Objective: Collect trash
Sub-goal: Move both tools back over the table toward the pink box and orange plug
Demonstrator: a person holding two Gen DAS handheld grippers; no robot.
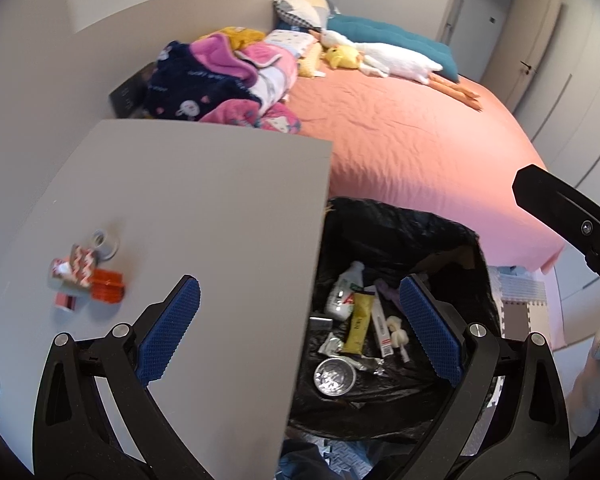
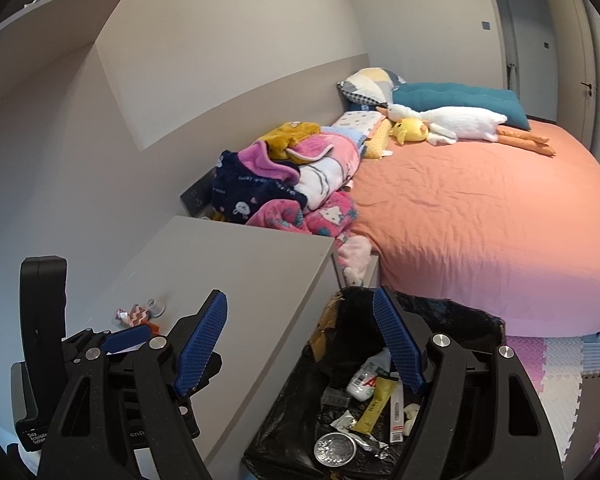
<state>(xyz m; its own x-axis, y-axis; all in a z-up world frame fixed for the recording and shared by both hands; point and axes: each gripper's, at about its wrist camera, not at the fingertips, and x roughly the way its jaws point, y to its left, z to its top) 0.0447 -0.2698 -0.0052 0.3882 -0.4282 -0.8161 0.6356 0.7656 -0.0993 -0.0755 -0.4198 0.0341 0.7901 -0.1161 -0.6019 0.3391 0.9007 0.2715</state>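
Note:
A black-lined trash bin (image 1: 452,240) (image 2: 476,320) stands on the floor beside a grey table (image 1: 187,208) (image 2: 235,272). Inside lie a white bottle (image 1: 344,292), a yellow packet (image 1: 358,324) (image 2: 376,404), a round foil lid (image 1: 335,376) (image 2: 336,448) and wrappers. On the table sits a small pile of trash: a red-and-white patterned wrapper (image 1: 81,266) (image 2: 133,314), an orange piece (image 1: 107,286) and a tape roll (image 1: 105,242) (image 2: 155,306). My left gripper (image 1: 300,332) is open and empty, straddling the table edge and the bin. My right gripper (image 2: 300,344) is open and empty above the bin's left rim.
A bed with an orange sheet (image 1: 412,136) (image 2: 480,208) lies behind the bin, with heaped blankets (image 1: 227,84), plush toys (image 2: 452,124) and pillows. Foam floor mats (image 2: 572,364) lie to the right. The left gripper's body (image 2: 43,340) stands at the left of the right wrist view.

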